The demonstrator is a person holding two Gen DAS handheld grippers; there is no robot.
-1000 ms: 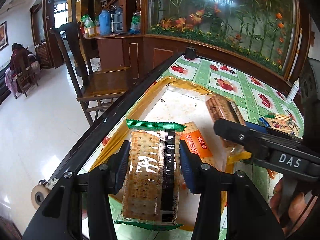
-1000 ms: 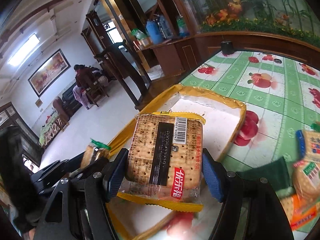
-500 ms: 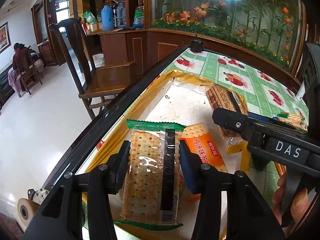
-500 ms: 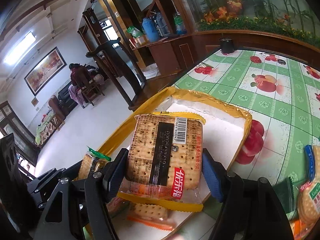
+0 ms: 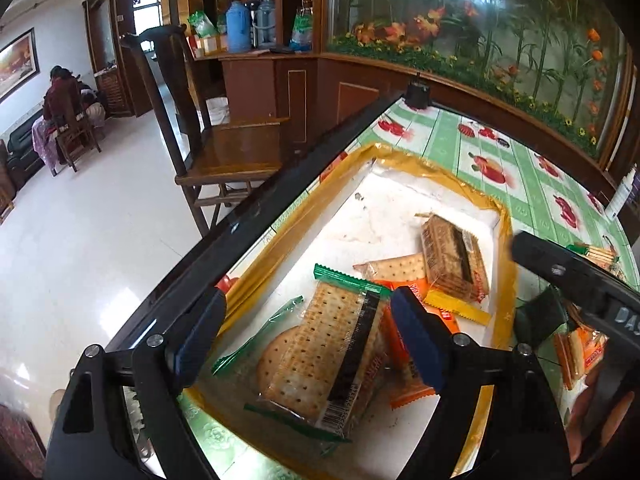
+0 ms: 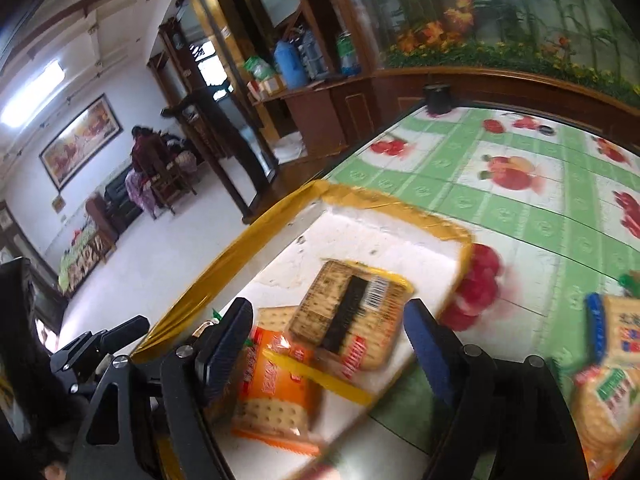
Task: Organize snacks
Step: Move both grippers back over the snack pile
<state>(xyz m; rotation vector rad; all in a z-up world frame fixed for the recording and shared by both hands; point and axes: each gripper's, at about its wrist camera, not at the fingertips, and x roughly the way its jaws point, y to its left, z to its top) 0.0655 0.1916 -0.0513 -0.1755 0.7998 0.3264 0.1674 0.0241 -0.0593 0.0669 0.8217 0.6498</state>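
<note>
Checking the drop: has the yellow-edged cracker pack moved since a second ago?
Yes. The yellow-edged cracker pack left the right gripper, whose jaws have just been opening, and now lies in the yellow-rimmed tray.

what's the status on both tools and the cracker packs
Left tool and right tool just opened, empty. Green-edged cracker pack and yellow-edged cracker pack lie in white yellow-rimmed tray. Nothing blocking.

A tray (image 5: 400,196) sits on the table (image 5: 516,168) along its left edge. In the tray, one cracker pack (image 5: 324,356) lies nearest, partly on a second pack (image 5: 394,270); a third pack (image 5: 454,262) lies farther right, overlapping the second. More packs (image 6: 608,380) lie on the table right of the tray. A chair (image 5: 224,148) stands left of the table.
</note>
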